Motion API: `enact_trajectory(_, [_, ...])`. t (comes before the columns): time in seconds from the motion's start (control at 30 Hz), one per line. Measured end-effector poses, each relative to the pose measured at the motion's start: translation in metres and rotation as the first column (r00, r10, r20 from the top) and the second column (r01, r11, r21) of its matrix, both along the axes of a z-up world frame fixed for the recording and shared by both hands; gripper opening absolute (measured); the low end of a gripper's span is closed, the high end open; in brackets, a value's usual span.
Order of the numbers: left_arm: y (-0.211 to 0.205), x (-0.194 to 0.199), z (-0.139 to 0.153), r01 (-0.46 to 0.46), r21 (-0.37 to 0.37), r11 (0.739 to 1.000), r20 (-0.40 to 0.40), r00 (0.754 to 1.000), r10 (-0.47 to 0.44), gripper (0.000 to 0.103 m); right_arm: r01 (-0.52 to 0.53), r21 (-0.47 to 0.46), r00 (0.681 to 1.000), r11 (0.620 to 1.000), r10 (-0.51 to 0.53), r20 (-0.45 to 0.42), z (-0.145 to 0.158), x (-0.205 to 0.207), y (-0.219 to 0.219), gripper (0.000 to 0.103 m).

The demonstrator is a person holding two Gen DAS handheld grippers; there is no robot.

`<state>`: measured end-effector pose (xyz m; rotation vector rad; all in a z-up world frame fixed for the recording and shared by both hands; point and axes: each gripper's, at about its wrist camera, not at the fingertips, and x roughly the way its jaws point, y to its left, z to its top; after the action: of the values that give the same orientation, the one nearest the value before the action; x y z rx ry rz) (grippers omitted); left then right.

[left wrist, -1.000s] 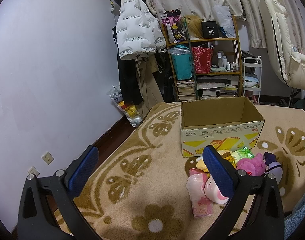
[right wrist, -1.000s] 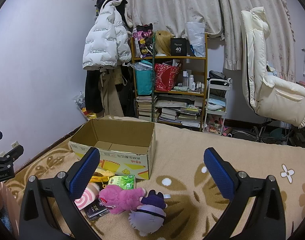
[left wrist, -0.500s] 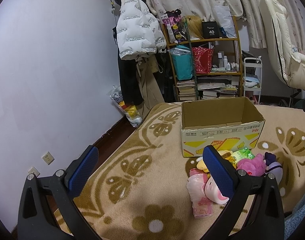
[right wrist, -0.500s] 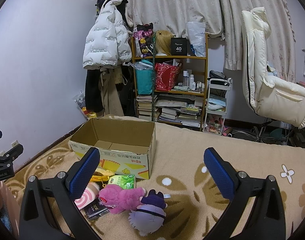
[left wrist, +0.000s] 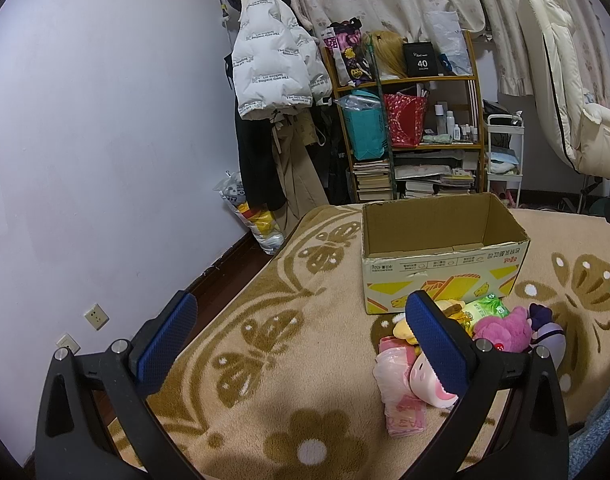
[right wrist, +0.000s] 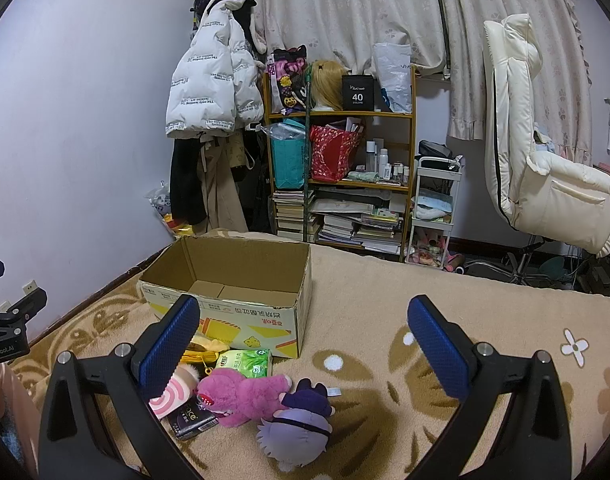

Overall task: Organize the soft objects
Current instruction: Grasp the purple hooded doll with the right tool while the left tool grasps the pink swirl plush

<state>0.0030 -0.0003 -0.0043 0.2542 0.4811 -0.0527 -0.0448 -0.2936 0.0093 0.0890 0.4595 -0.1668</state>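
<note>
1. While both grippers hang above the patterned blanket [right wrist: 385, 292], neither holds anything — left gripper [left wrist: 301, 338] has its fingers spread wide, nothing between the blue pads.
2. Right gripper [right wrist: 303, 346] is the same: fingers wide apart, only blanket and toys visible in the gap.
3. Cardboard box [right wrist: 241, 296] sits open-topped on the blanket, flaps folded flat on its floor, no toys visible inside. In the left view the same box [left wrist: 445, 264] is ahead and to the right of that gripper.
4. Soft things are heaped on the blanket just in front of the box, outside it:
 - pink plush [right wrist: 241, 394] lying on its side, mouth with teeth facing left
 - purple plush [right wrist: 301, 428] touching the pink one, nearest the right camera
 - green tissue pack [right wrist: 247, 362] between the pink plush and the box wall
 - yellow plush [right wrist: 205, 346] against the box front, partly hidden by the right gripper's left finger
 - pink-and-white swirl toy [right wrist: 171, 398] beside a dark packet [right wrist: 193, 420]
5. Left view adds a pink plastic pack [left wrist: 397, 388] lying flat, touching the swirl toy — the left gripper's right finger covers part of the heap.
6. Background: shelf [right wrist: 345, 176] with books and bags, white jacket [right wrist: 209, 88] hung on the wall, cream chair [right wrist: 545, 168] at right.
</note>
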Motion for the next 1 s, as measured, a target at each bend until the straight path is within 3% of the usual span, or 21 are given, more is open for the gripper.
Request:
enact_trajectory(0.37, [0.001,0.003,-0.003,0.011,0.019,1.000,-0.035,0.999,-0.010,0.103,-0.022,0.008,0.999,1.000,0.022,-0.030,-0.007,-0.002,0.005,0.103])
enact_trajectory(0.5, [-0.008,0.008,-0.011,0.011,0.079,0.997,-0.072,0.997,-0.005,0.103,-0.030,0.014,0.999,0.999,0.031,-0.044,-0.010,0.005,0.005,0.103])
enact_trajectory(0.77, [-0.031,0.016,-0.022,0.084,0.152,0.985,-0.153,0.986,-0.060,0.103,-0.005,0.080,0.988,0.997,0.018,-0.157,-0.014,0.022,-0.006,0.103])
enact_trajectory(1.0, [-0.046,0.035,-0.027,0.139,0.078,0.987,-0.238,0.964,-0.117,0.103,0.000,0.165,0.974,0.986,0.037,-0.222,-0.029,0.047,-0.010,0.103])
